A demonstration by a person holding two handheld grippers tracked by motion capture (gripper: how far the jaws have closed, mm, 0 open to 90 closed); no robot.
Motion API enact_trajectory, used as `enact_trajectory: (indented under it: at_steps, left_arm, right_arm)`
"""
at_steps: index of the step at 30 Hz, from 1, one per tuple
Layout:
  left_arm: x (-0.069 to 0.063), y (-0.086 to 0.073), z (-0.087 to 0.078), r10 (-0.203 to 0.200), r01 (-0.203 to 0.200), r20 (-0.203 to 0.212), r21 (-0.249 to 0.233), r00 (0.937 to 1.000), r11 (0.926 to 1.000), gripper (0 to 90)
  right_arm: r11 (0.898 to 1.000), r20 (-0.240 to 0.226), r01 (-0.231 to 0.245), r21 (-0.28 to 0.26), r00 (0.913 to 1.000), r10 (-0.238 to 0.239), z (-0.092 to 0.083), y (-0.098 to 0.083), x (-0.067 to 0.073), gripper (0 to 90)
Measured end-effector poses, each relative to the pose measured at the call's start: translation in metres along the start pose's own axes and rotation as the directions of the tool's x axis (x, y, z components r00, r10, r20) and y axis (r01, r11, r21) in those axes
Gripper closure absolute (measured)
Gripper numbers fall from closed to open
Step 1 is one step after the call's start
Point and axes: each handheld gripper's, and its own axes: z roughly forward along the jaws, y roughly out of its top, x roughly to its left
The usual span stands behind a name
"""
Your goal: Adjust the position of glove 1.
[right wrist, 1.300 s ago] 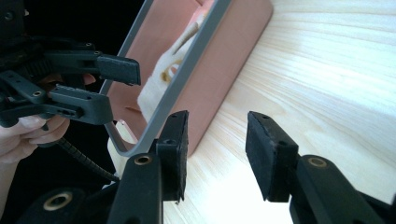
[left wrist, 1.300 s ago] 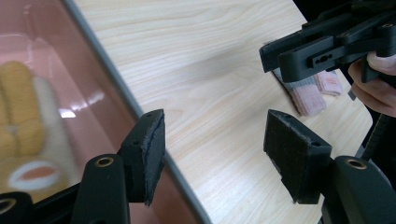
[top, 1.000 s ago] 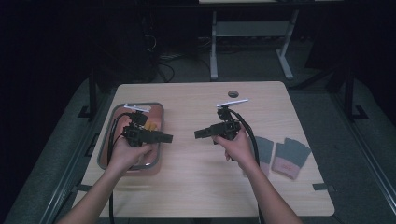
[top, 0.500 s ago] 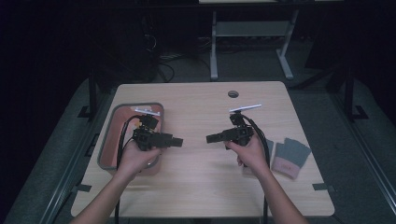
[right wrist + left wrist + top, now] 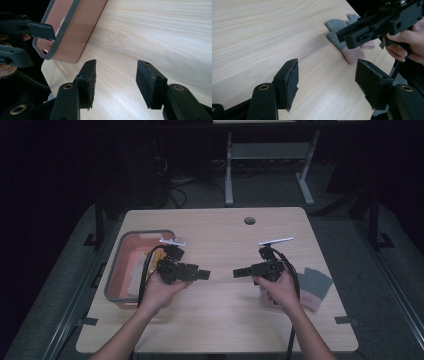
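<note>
My left gripper (image 5: 205, 275) and right gripper (image 5: 236, 273) face each other tip to tip over the middle of the wooden table (image 5: 220, 325), a small gap between them. Both are open with nothing between their jaws. In the left gripper view its pads (image 5: 289, 82) stand wide over bare wood, with the right gripper (image 5: 342, 36) beyond. The right gripper (image 5: 116, 75) has just been opening its jaws, which stand over bare wood. A pair of grey gloves with pink cuffs (image 5: 316, 287) lies at the right edge, partly behind my right hand.
A pink basket with a grey rim (image 5: 119, 255) stands at the table's left side, something pale inside it. Its corner (image 5: 67, 47) lies close to the left gripper's fingers (image 5: 41, 29). A cable hole (image 5: 249, 220) sits at the far middle.
Both hands have moved to the right and a little nearer. The left gripper has come away from over the basket. The right hand now covers part of the gloves.
</note>
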Motion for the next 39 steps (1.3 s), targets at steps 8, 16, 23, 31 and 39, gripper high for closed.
enact_trajectory:
  at_steps: [8,16,23,31,39]
  left_arm:
    - [-0.010,0.002,0.013,0.018,-0.019,0.027,0.013,0.9995,0.9997,34.9]
    - [-0.017,0.002,0.024,0.032,-0.032,0.036,-0.001,0.9988,0.9995,34.2]
    - [-0.026,0.001,0.036,0.050,-0.050,0.049,0.012,0.9976,0.9987,33.6]
    - [-0.034,-0.003,0.055,0.062,-0.065,0.073,0.033,0.9954,0.9974,33.3]
    - [-0.042,-0.007,0.071,0.069,-0.073,0.097,0.041,0.9929,0.9965,33.0]
  right_arm:
    - [1.000,0.044,-0.006,-0.003,0.9990,0.006,-0.013,-0.010,-0.014,48.0]
    - [1.000,0.092,-0.001,-0.011,0.9957,0.002,-0.028,-0.022,-0.026,46.1]
    - [1.000,0.147,0.007,-0.013,0.9891,-0.005,-0.041,-0.032,-0.038,45.1]
    - [0.999,0.209,0.023,-0.029,0.9779,-0.016,-0.062,-0.042,-0.051,45.1]
    - [1.000,0.279,0.012,-0.017,0.9604,-0.007,-0.076,-0.050,-0.061,45.4]
